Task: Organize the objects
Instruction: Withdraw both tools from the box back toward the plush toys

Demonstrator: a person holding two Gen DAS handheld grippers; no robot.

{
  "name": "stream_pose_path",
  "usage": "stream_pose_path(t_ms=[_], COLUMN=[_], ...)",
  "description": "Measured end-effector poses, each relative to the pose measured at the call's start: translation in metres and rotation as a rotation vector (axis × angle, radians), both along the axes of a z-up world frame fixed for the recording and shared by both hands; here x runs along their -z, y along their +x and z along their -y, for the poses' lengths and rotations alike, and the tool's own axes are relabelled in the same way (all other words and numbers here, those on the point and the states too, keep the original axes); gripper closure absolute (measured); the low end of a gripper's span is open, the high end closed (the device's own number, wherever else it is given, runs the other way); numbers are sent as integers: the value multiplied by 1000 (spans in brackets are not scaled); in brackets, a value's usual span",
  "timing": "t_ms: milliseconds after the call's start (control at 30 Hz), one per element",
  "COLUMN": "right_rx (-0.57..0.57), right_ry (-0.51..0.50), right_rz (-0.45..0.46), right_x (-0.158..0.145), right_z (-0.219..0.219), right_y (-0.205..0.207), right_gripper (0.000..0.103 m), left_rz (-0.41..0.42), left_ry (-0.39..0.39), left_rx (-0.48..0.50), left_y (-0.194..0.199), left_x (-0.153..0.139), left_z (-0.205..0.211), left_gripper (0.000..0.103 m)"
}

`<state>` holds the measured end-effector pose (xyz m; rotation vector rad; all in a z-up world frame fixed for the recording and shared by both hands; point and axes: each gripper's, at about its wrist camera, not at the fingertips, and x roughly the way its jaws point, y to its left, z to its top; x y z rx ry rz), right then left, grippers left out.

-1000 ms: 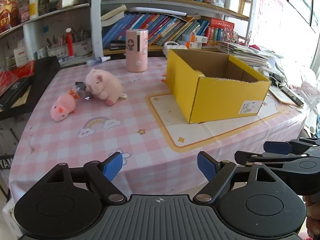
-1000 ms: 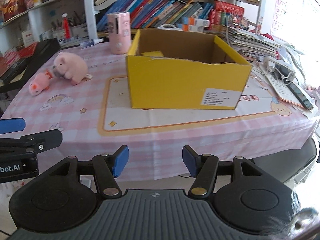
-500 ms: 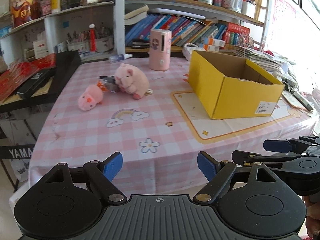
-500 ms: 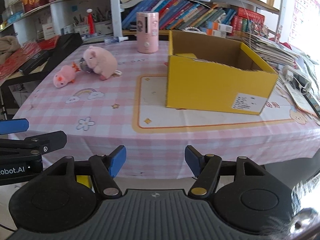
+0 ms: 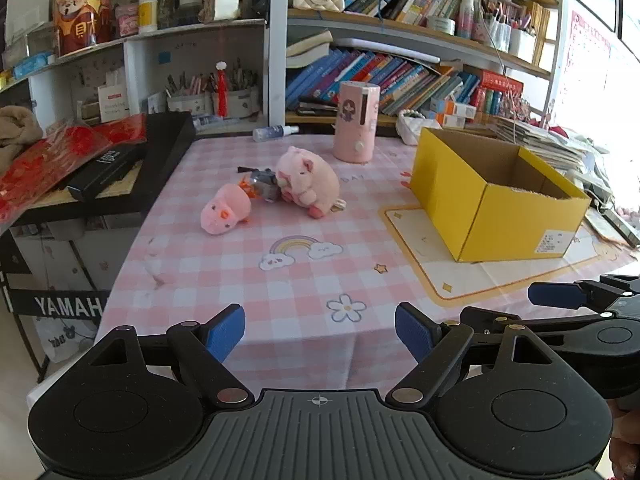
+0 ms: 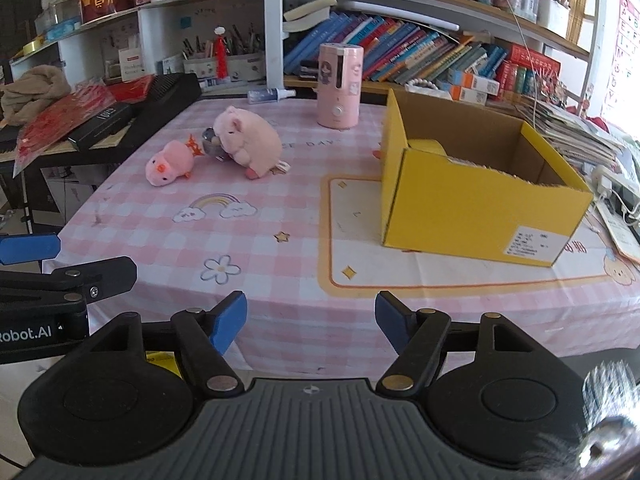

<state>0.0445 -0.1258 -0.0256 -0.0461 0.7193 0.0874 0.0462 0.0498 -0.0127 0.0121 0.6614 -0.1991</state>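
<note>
A large pink plush pig (image 5: 308, 180) (image 6: 246, 140), a small pink plush chick (image 5: 226, 209) (image 6: 170, 162) and a small grey toy (image 5: 264, 184) (image 6: 210, 145) between them lie together on the pink checked tablecloth. An open yellow cardboard box (image 5: 496, 196) (image 6: 476, 184) stands to their right. My left gripper (image 5: 320, 332) is open and empty, held off the table's near edge. My right gripper (image 6: 310, 322) is open and empty, also off the near edge, to the right of the left one.
A pink cylindrical device (image 5: 357, 122) (image 6: 340, 84) stands at the back of the table, with a small spray bottle (image 5: 274, 133) beside it. A black keyboard (image 5: 120, 168) with red packets lies to the left. Bookshelves stand behind. Stacked papers (image 6: 572, 128) lie at right.
Both grippers have pulled back and swung left, so the plush toys sit nearer the middle of both views. Both stay open. Nothing on the table has moved.
</note>
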Motion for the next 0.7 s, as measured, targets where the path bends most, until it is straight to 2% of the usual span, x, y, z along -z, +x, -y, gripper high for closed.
stream_pose_path(t_ms=[367,700], right_rx=[-16,-68], right_ry=[-6,-14], right_rz=[22,-1], right_x=[-4,2], right_z=[-16,-21], right_y=[6,37], right_gripper=[32,31], left_rz=[20,-11], left_ry=[-5,-18], left_rx=[-14,-65], left_y=[5,35], left_x=[-1,8], left_z=[-12,-14], left_gripper=[18,18])
